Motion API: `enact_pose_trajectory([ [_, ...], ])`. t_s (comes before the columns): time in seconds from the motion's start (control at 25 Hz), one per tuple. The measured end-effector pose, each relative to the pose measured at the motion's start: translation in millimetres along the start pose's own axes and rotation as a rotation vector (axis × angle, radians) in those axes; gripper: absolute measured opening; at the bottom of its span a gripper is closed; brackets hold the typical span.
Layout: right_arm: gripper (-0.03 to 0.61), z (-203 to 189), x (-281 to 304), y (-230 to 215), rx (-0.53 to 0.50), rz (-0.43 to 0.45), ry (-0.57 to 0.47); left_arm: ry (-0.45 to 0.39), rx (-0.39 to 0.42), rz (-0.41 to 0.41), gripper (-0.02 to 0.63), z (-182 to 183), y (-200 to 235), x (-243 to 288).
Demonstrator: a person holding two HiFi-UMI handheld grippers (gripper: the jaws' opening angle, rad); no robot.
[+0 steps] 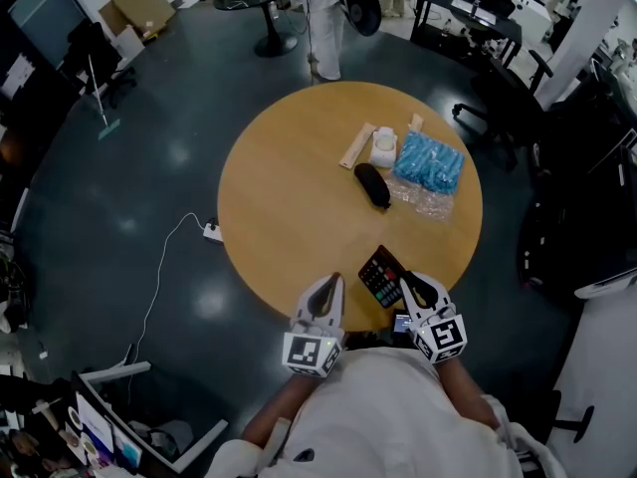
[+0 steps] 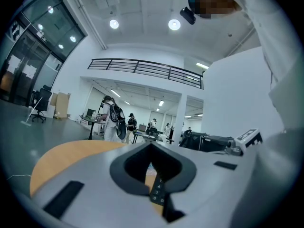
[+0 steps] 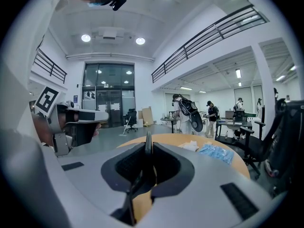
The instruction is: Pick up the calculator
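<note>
- The calculator [image 1: 381, 275] sits over the near rim of the table [image 1: 289, 197], right in front of the person. Its long axis runs away from the body and slants a little to the left.
- Its near end reaches into the right gripper [image 1: 408, 285], so the right hand is the one on it. The left gripper [image 1: 327, 287] is just beside it on the left, apart from it.
- In the right gripper view the calculator shows edge-on as a thin dark blade upright between the jaws, which are clamped on its two flat faces, so the right gripper is grasping it.
- In the left gripper view its keys face that gripper and show through the gap behind the jaw tips.
- The left jaws are closed tip to tip with nothing between them.
- No view shows clearly whether the calculator is off the tabletop. The coming move is probably a straight lift by the right hand.
</note>
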State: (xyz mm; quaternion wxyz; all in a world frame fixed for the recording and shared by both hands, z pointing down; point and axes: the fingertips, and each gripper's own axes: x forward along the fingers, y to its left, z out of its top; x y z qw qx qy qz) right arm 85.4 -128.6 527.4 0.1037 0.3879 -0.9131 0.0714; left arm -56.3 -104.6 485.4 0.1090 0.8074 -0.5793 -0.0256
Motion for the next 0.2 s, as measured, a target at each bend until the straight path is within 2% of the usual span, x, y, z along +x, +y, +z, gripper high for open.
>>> enact_pose_trajectory([
  [0.2,0.055,2.3,-1.4,0.6,-0.003,0.0,-0.001,0.002,0.013,-0.006,0.006,-4.5,-1.0,-1.6],
])
